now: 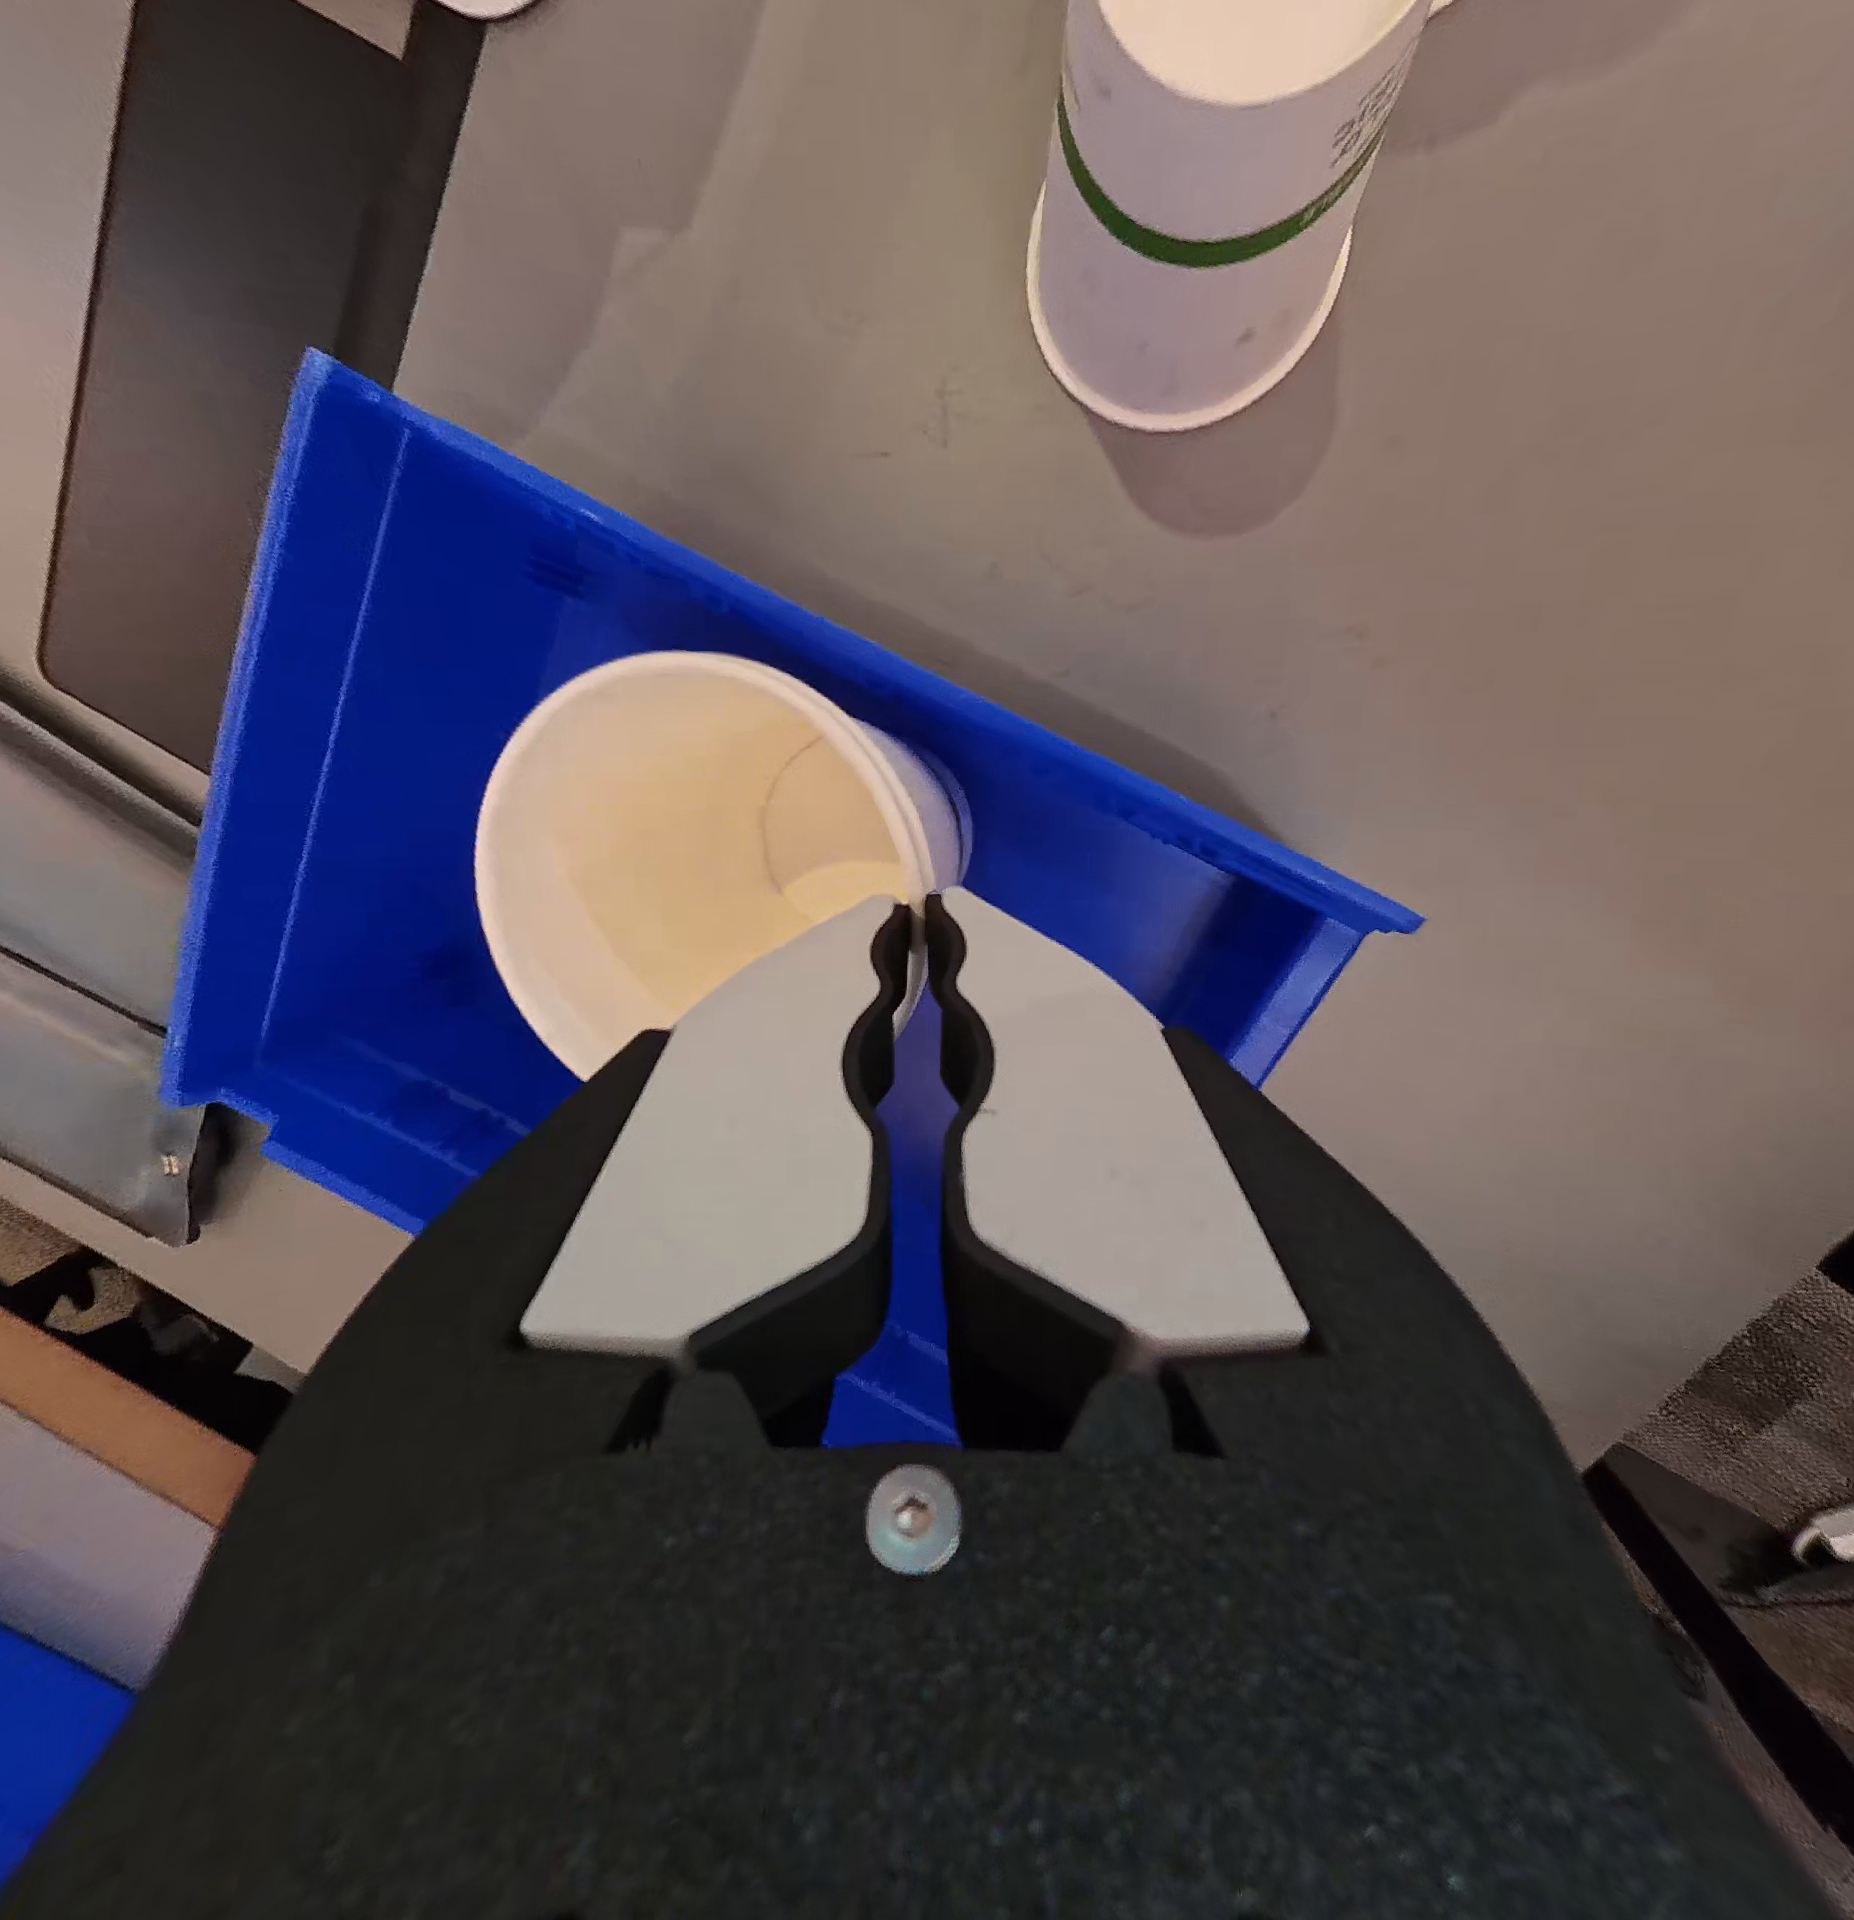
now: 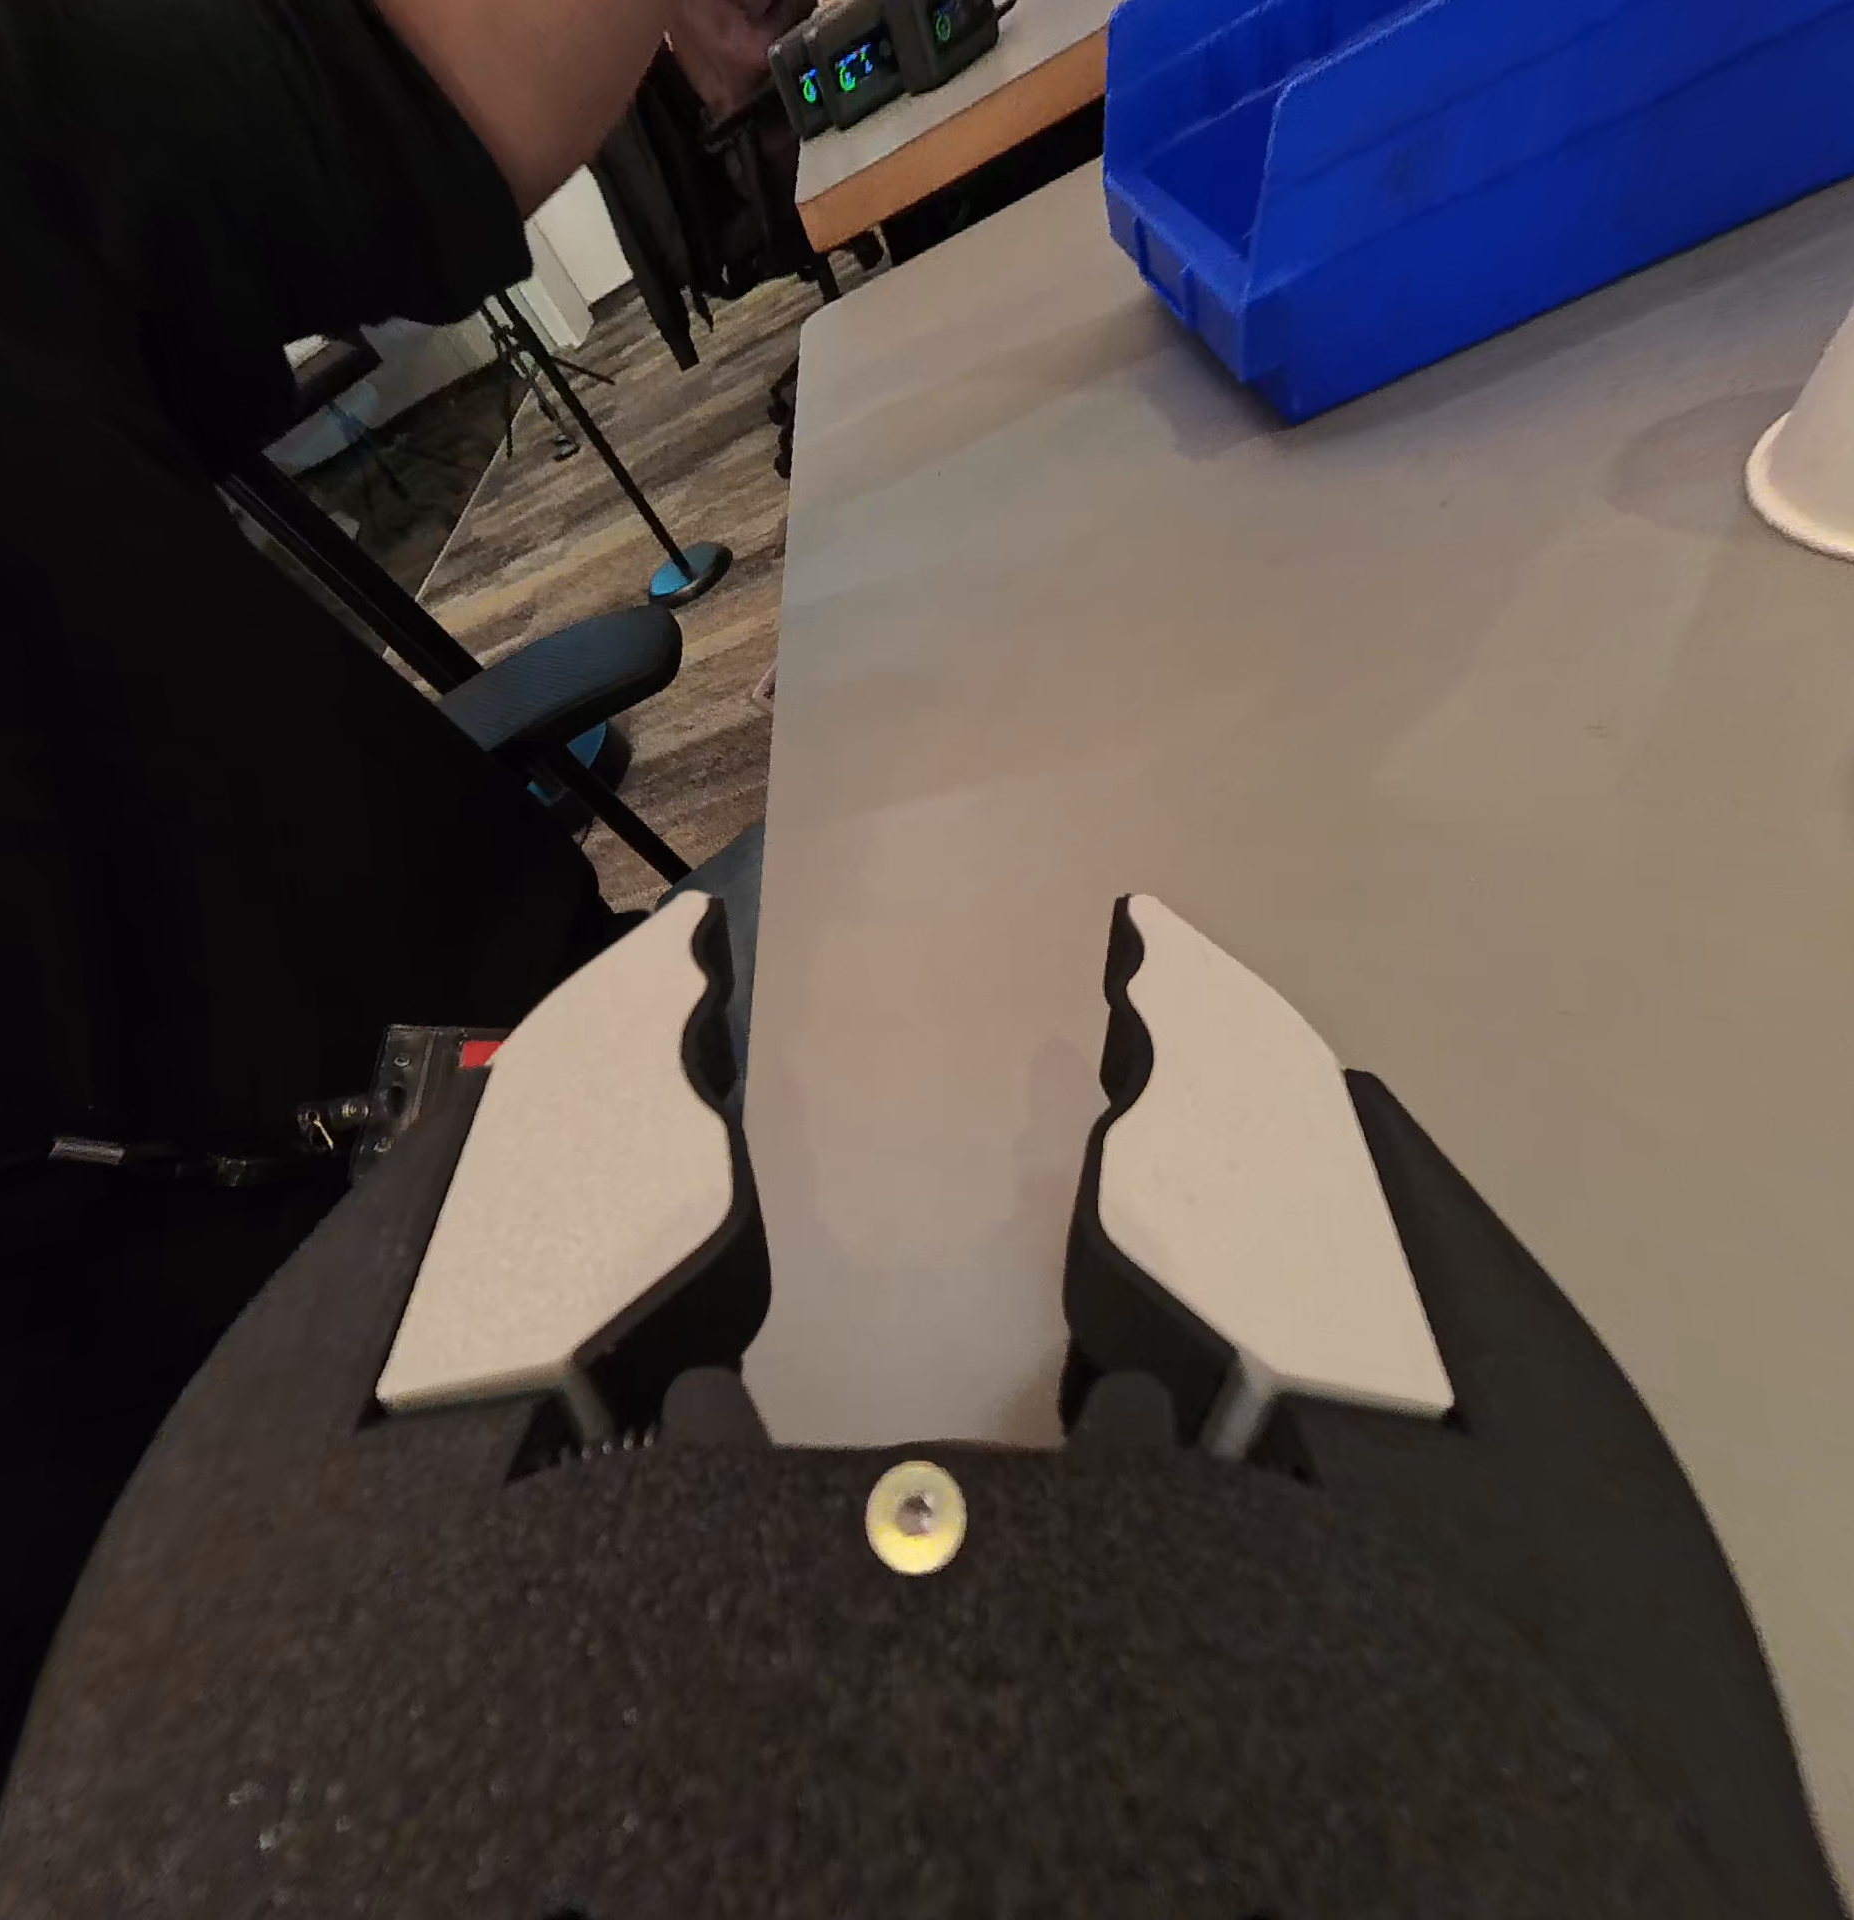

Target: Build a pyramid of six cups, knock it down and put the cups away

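In the left wrist view my left gripper (image 1: 920,909) is shut on the rim of a white paper cup (image 1: 684,842), mouth toward the camera, held over the blue bin (image 1: 403,644). A second rim shows just behind it, so the cups look nested. Another white cup with a green band (image 1: 1203,208) stands upside down on the grey table at the top right. In the right wrist view my right gripper (image 2: 918,935) is open and empty over the table's left edge. The rim of an upside-down white cup (image 2: 1827,468) shows at the right edge, and the blue bin (image 2: 1422,208) sits at the far right.
A dark panel (image 1: 227,364) lies beyond the bin in the left wrist view. In the right wrist view a person in black (image 2: 227,520) stands to the left of the grey table (image 2: 1214,727), with an office chair (image 2: 570,675) and stand legs on the carpet.
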Demonstrator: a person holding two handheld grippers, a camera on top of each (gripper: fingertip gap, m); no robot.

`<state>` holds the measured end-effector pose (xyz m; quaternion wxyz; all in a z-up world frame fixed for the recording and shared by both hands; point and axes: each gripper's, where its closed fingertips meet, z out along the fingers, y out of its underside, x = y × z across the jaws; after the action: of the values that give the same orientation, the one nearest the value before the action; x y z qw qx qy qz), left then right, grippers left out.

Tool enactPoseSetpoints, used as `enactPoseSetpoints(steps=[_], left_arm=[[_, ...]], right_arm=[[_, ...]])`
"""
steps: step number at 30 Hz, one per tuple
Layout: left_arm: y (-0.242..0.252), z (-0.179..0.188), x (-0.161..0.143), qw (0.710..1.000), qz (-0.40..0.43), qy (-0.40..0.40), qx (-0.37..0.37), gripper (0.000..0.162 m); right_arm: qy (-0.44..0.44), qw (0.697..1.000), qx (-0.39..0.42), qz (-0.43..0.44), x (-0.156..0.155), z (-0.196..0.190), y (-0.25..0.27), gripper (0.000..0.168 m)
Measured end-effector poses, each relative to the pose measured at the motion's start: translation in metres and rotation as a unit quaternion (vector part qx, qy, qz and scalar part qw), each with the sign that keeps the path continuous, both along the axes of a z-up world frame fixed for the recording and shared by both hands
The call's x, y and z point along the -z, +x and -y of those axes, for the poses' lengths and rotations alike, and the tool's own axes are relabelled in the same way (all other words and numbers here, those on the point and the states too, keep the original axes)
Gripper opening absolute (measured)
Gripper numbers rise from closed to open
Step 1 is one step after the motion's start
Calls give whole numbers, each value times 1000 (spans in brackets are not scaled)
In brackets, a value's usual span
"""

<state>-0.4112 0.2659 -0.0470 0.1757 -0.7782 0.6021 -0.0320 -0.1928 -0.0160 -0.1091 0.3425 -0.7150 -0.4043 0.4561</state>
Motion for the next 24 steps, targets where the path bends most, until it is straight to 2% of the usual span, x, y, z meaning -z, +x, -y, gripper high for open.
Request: enactPoseSetpoints(steps=[2, 6, 8, 19, 22, 24], left_arm=[[0, 4, 0, 1000, -4, -6, 1, 3], [-10, -2, 22, 998, -63, 15, -2, 3], [-8, -1, 24, 998, -56, 9, -5, 3], [-10, -9, -5, 999, -2, -16, -36, 3], [-13, -18, -20, 998, 22, -1, -52, 3], [-21, -30, -24, 997, 9, 28, -70, 3]], right_arm=[[-3, 1000, 9, -6, -1, -4, 3, 69], [-7, 1000, 12, -2, 2, -6, 4, 68], [-8, 1000, 10, 1, 4, -4, 3, 68], [-12, 1000, 3, 9, 7, -2, 3, 68], [-13, 1000, 4, 9, 7, -2, 3, 68], [-14, 1000, 3, 10, 8, -2, 2, 68]])
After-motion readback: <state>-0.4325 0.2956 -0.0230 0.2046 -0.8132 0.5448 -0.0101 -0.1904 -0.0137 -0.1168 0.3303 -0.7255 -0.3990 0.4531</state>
